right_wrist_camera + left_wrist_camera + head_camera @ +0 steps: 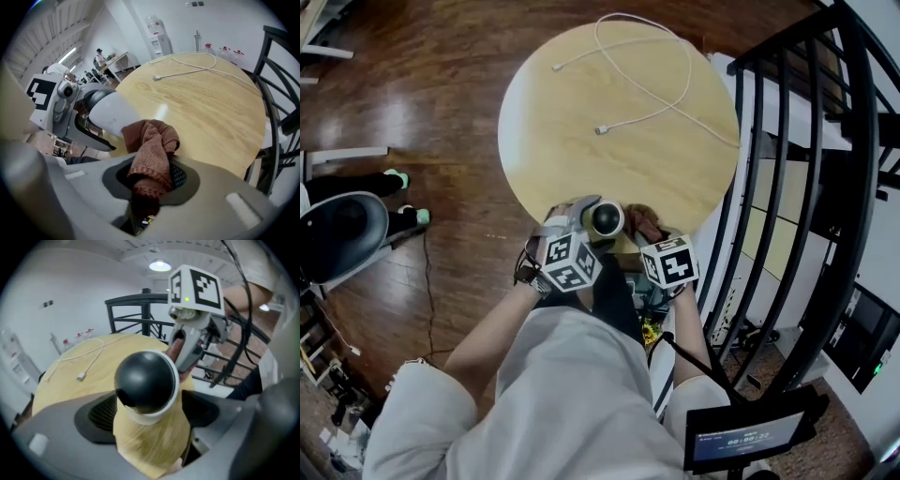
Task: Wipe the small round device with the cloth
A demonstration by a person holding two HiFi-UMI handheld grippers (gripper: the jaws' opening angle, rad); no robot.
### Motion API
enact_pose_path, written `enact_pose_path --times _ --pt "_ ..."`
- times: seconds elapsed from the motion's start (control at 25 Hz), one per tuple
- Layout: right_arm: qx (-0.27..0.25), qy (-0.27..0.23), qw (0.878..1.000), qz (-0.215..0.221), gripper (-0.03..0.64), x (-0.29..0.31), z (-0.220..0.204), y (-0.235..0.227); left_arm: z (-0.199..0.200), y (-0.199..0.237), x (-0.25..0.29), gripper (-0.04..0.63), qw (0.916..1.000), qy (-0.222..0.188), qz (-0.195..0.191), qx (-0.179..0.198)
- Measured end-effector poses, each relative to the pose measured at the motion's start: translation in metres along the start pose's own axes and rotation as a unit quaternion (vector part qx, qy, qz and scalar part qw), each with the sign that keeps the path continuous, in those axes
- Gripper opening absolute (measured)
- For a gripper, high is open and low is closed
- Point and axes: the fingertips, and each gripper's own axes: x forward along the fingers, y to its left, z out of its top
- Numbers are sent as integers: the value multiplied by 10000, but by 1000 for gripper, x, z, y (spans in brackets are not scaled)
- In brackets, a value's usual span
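Dark floorboards (441,84) surround a round pale table (581,94) in the upper middle of the head view, with a black railing (825,141) down the right side and a white cable (656,89) looped on the wood. At the table's near edge, centre of frame, sits the device (145,380), a glossy black dome set in a white shell.

In the left gripper view we see the left gripper (150,416) with its jaws spread wide to either side of the device. A sliver of wood shows beside the right-hand pad, so we judge the device flanked rather than clamped. We cannot tell whether it rests fully on the table.

Our right gripper (152,180) is clenched on the cloth (152,154), a reddish-brown knit bunched up between its jaws at lower centre of its view. The top fold lies just beside the white shell.

We expect the device to be light, rigid and slippery. The dome is smooth and curved, so pads set on it would likely slide off, and it may scratch. We would hold the white shell at its widest part, low on both sides, which leaves the dome free for wiping.

The cloth is soft and limp and its knit grips well. Pinched near its middle as it is now, it keeps a padded wad out front to press on the dome.
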Motion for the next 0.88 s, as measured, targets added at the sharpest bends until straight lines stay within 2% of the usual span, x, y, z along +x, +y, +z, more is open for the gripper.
enact_pose_path --times 0.08,0.16,0.2,0.28,0.44,0.56,0.68,0.76,0.88 --pt "272 -247 9993 108 87 -11 1 -2 9 6 -4 420 9960 -144 263 -845" --pt "452 -506 9975 180 87 -21 5 -4 16 10 -6 414 9884 -258 429 -1432" --pt "501 -630 9966 193 87 -27 8 -5 17 13 -5 392 9865 -258 487 -1544" --pt "518 -835 9950 182 87 -37 17 -8 18 16 1 365 9865 -170 531 -1540" --pt "486 -1115 9923 234 87 -56 32 -8 16 14 4 357 9904 -163 378 -1322" --pt "513 -1278 9896 405 89 -64 42 -6 15 13 0 357 9932 -358 2 -1109" --pt "493 -1325 9884 552 89 -67 47 -3 13 1 -5 353 9969 -476 -542 -327" --pt "494 -1342 9880 576 89 -70 48 -4 14 -6 -5 351 9951 -506 -816 222" --pt "566 -1369 9873 577 89 -74 47 -8 18 -8 -5 351 9903 -532 -1042 752"
